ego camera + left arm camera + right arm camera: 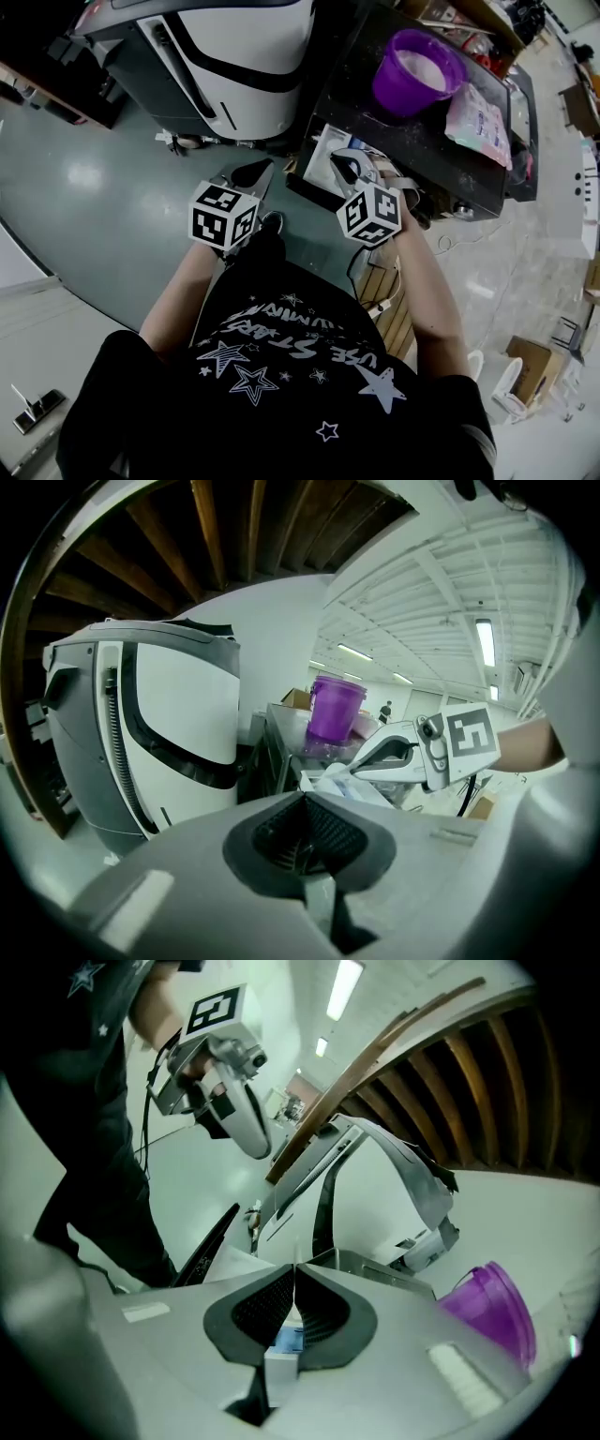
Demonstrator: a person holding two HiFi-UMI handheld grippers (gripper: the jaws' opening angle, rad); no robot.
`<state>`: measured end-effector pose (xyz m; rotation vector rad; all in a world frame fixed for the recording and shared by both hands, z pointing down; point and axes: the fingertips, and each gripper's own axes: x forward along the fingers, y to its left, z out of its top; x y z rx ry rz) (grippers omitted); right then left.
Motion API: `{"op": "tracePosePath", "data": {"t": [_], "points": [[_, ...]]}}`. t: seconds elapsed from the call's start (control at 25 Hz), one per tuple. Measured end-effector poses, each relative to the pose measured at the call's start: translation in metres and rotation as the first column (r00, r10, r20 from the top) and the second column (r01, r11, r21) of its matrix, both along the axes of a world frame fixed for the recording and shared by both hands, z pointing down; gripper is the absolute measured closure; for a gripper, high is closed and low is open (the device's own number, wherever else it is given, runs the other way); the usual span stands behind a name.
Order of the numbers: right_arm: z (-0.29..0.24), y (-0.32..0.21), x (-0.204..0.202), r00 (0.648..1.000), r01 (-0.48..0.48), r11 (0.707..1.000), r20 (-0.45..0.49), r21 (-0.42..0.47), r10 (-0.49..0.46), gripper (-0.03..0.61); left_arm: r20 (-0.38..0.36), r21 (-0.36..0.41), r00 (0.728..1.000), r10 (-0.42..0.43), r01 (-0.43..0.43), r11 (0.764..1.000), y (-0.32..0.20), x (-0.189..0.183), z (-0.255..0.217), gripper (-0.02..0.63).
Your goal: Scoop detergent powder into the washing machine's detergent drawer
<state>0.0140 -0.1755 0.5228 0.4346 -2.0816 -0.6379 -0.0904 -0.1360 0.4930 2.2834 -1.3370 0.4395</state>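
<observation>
A purple bucket (394,89) of white detergent powder (419,70) stands on a dark table (370,112). The bucket also shows in the left gripper view (335,710) and the right gripper view (492,1312). The white and grey washing machine (244,47) (178,714) (375,1194) stands left of the table. I cannot make out its detergent drawer or a scoop. My left gripper (253,172) (305,799) is shut and empty, held in the air before the machine. My right gripper (345,164) (294,1274) is shut at the table's near edge, close to a white packet (328,150).
A pink and white detergent bag (480,122) lies on the table right of the bucket. A wooden pallet (389,300) lies on the floor by my right side. Green floor (84,187) spreads to the left. Each gripper shows in the other's view, right gripper (361,764), left gripper (255,1143).
</observation>
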Motion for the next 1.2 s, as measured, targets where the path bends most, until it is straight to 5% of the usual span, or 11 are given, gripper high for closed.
{"op": "tracePosePath", "data": {"t": [0.16, 0.28, 0.44, 0.64, 0.88, 1.2], "points": [[-0.02, -0.003, 0.003, 0.982, -0.1, 0.991, 0.155, -0.084, 0.112, 0.545, -0.002, 0.018, 1.0, -0.012, 0.012, 1.0, 0.002, 0.001, -0.007, 0.614], [-0.036, -0.005, 0.008, 0.932, -0.173, 0.968, 0.288, -0.18, 0.22, 0.545, 0.0, 0.041, 1.0, -0.017, 0.017, 0.999, 0.002, 0.004, -0.016, 0.614], [-0.057, -0.003, 0.02, 0.826, -0.245, 0.917, 0.428, -0.313, 0.367, 0.543, 0.004, 0.074, 1.0, -0.014, 0.014, 0.997, 0.006, 0.012, -0.028, 0.614], [-0.081, 0.011, 0.037, 0.65, -0.226, 0.839, 0.564, -0.495, 0.509, 0.545, 0.006, 0.094, 1.0, -0.015, 0.015, 0.996, 0.023, 0.024, -0.037, 0.614], [-0.096, 0.037, 0.069, 0.482, -0.182, 0.779, 0.636, -0.6, 0.603, 0.545, 0.022, 0.101, 1.0, 0.006, -0.008, 0.995, 0.057, 0.046, -0.036, 0.614], [-0.094, 0.071, 0.101, 0.373, -0.136, 0.733, 0.651, -0.666, 0.661, 0.545, 0.028, 0.078, 1.0, 0.013, -0.016, 0.997, 0.1, 0.072, -0.026, 0.614]]}}
